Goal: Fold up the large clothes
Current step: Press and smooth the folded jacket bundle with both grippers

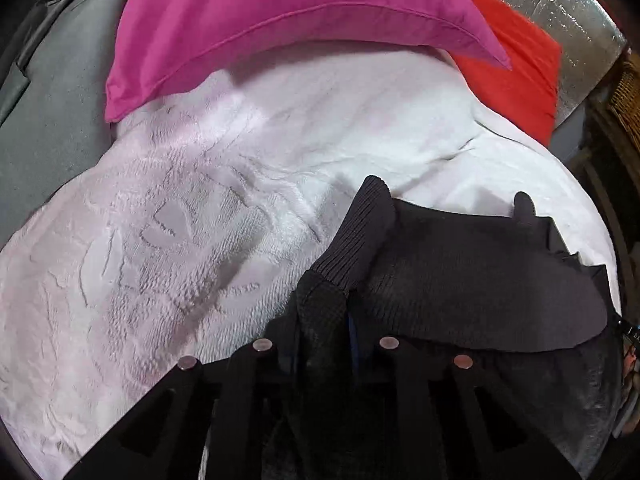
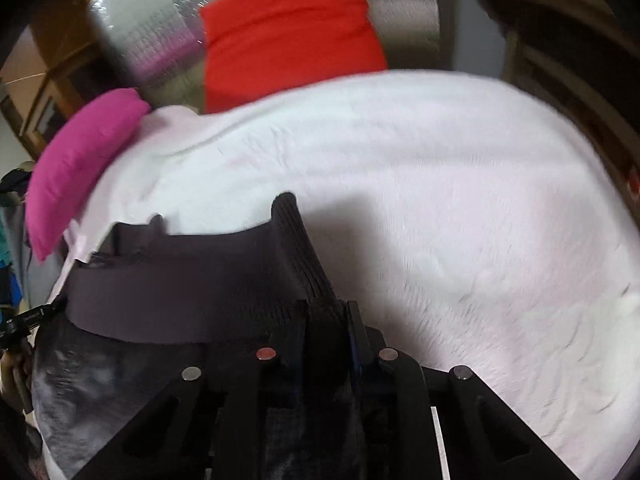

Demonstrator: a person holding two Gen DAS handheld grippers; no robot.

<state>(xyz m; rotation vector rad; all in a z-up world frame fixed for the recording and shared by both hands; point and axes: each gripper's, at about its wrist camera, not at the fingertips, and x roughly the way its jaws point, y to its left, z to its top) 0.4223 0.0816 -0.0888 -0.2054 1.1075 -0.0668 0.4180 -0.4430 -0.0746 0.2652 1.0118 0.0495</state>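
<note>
My left gripper (image 1: 326, 320) is pinched tight on the dark garment (image 1: 480, 272), and my right gripper (image 2: 328, 320) is pinched tight on the same dark garment (image 2: 192, 292) at its other end. The biggest thing I see is the white bedspread (image 1: 200, 220), which is bumpy with a raised pattern and covers the bed under both my grippers; in the right view the white bedspread (image 2: 440, 200) looks blurry. The dark garment is next in size. It lies near me on the bedspread and stretches across between my two grippers like a wide band. A ribbed cuff (image 1: 364, 232) sticks up from my left gripper, and a ribbed cuff (image 2: 300, 248) sticks up from my right gripper too. Past the bedspread, at the far end of the bed, a pink pillow (image 1: 260, 24) rests on the white cloth. A red pillow (image 1: 516, 60) sits just beside it, partly tucked behind it. In the right view the red pillow (image 2: 288, 36) leans on a shiny silver board (image 2: 136, 32), and the pink pillow (image 2: 80, 160) is off to the left. At the left edge of the left view there is a grey cover (image 1: 56, 120).
</note>
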